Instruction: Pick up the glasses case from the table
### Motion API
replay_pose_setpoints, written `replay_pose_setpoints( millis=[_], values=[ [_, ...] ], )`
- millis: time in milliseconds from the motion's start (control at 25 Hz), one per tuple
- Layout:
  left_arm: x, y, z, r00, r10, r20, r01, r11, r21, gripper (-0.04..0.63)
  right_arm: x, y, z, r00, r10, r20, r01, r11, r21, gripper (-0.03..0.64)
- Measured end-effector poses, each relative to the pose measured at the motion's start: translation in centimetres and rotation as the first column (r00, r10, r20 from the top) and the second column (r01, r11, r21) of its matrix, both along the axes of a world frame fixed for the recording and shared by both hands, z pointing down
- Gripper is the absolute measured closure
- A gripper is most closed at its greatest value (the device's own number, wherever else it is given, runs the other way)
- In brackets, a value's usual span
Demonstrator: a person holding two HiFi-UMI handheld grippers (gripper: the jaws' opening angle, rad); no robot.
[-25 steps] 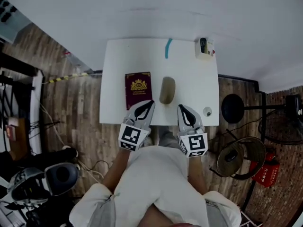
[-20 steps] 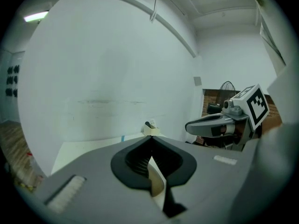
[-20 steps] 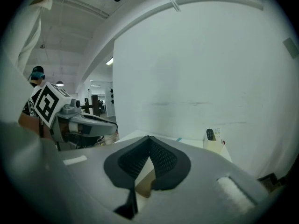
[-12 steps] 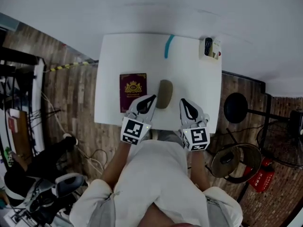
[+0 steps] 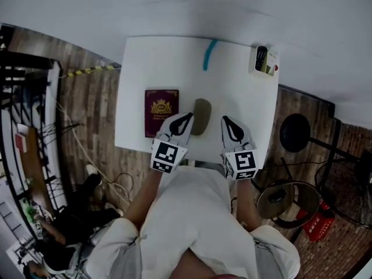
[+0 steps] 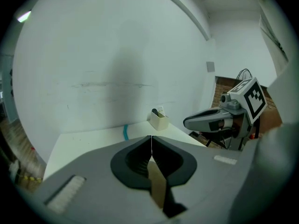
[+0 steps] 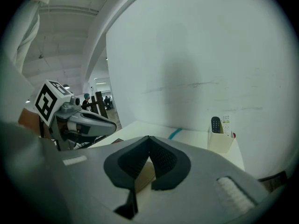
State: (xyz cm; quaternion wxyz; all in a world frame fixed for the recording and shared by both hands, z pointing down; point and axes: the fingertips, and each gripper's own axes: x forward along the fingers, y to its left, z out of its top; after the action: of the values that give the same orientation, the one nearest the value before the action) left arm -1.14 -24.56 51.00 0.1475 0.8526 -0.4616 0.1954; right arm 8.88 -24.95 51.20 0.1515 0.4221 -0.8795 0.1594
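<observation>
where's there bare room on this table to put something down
Bare table: the far-left corner beyond the passport, left of the teal strip; and the right side between the glasses case and the cream box. Crowded: the near edge, where passport, case, left hand-held gripper and right hand-held gripper bunch together.

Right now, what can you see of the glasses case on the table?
The glasses case is a tan, rounded oblong that looks closed. It lies flat on the white table, its length running away from the person. A dark red booklet lies apart on its left. The shut left gripper is close beside its near end; contact is unclear.
</observation>
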Motion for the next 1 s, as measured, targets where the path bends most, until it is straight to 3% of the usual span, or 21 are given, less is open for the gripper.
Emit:
replay_pose_setpoints(
  millis=[360, 720, 1000],
  values=[
    [1.1, -0.4, 4.1, 0.999, 0.005, 0.043, -0.001, 0.995, -0.097, 0.523, 0.6, -0.5, 2.9, 1.000, -0.011, -0.013, 0.010, 0.998, -0.066, 0.612],
    [0.9, -0.3, 8.4, 0.998, 0.028, 0.047, -0.019, 0.984, -0.177, 0.464, 0.1, 0.6, 4.9, 0.997, 0.060, -0.040, -0.064, 0.991, -0.115, 0.612],
    [1.0, 0.2, 12.1, 0.998, 0.029, 0.052, -0.015, 0.968, -0.249, 0.382, -0.1, 2.3, 6.5, 0.993, 0.081, -0.080, -0.093, 0.984, -0.154, 0.612]
  ],
)
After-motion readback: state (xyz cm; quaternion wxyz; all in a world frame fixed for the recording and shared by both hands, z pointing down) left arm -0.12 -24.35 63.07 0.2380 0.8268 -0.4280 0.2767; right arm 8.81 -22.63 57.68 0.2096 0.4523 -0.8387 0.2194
